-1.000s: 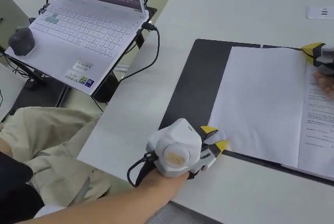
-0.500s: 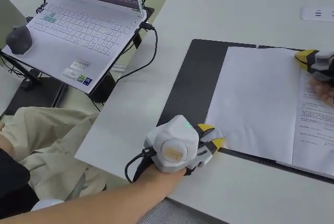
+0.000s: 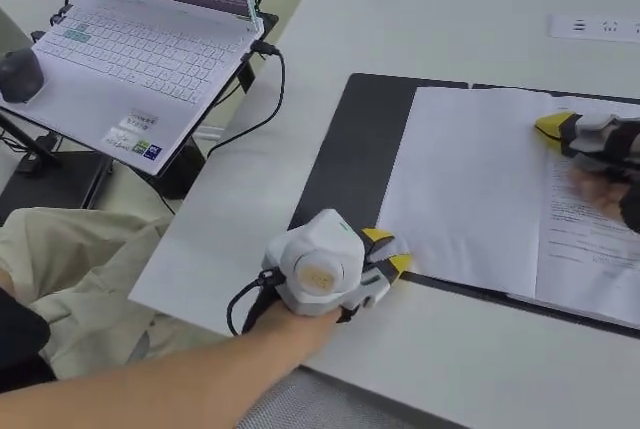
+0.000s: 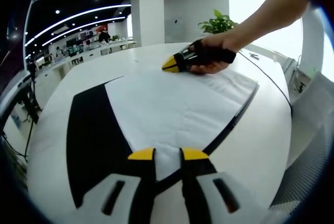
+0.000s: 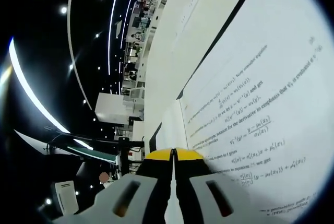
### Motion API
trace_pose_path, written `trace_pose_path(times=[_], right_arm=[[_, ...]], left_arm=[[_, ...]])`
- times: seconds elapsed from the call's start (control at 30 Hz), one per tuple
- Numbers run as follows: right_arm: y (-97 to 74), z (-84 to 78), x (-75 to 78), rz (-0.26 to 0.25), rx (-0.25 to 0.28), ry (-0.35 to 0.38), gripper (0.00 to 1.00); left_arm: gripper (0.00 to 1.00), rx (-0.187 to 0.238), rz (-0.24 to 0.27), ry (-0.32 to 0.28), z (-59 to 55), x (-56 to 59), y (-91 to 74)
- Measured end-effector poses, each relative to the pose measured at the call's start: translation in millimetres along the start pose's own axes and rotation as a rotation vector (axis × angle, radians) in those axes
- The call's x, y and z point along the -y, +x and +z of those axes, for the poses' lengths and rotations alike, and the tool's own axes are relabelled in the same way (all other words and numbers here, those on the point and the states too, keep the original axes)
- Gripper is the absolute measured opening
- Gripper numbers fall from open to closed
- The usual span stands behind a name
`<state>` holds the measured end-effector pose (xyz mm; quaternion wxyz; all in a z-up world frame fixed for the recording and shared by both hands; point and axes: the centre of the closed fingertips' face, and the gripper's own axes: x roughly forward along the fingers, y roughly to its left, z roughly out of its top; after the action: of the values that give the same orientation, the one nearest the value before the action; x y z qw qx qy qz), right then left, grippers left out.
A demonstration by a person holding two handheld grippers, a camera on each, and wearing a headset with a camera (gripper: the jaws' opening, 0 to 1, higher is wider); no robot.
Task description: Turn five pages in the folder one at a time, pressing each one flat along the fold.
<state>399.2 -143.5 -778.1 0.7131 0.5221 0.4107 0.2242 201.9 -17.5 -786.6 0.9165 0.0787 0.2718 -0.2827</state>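
The black folder (image 3: 345,149) lies open on the white counter (image 3: 450,9), close to its near edge and not far from its left edge. A blank white page (image 3: 470,189) lies turned over onto the folder's left half, and a printed page (image 3: 585,249) lies to the right of the fold. The left gripper (image 3: 388,251) sits at the near left corner of the blank page, by the counter's near edge; in the left gripper view its jaws stand slightly apart, with the page corner showing in the gap. The right gripper (image 3: 550,128), held in a hand (image 4: 209,59), rests on the paper at the far end of the fold, toward the counter's far edge; its jaws are together, tips touching, against the printed sheet. Beyond the counter's left edge a white laptop (image 3: 140,49) stands open on a stand, with a dark mouse (image 3: 18,74) beside it
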Motion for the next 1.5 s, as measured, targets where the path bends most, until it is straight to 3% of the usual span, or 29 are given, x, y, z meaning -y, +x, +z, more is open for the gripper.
trace_pose_path(times=[0.7,0.77,0.83,1.5], right_arm=[[-25.6,-41.5,6.6,0.034,-0.075,0.03,0.0],[-29.9,-49.0,6.2,0.035,-0.09,0.032,0.0],[-34.3,-64.2,5.6,0.039,-0.142,0.013,0.0],[-70.4,-128.8,11.1,0.028,-0.244,-0.009,0.0]], left_arm=[[0.16,0.003,0.002,-0.008,-0.4,-2.2,-1.8],[0.16,0.002,0.002,-0.009,-0.7,-2.6,-1.6],[0.16,0.0,0.003,-0.01,-0.8,-2.8,-1.5],[0.16,-0.006,0.008,-0.017,-0.1,-0.5,-2.3]])
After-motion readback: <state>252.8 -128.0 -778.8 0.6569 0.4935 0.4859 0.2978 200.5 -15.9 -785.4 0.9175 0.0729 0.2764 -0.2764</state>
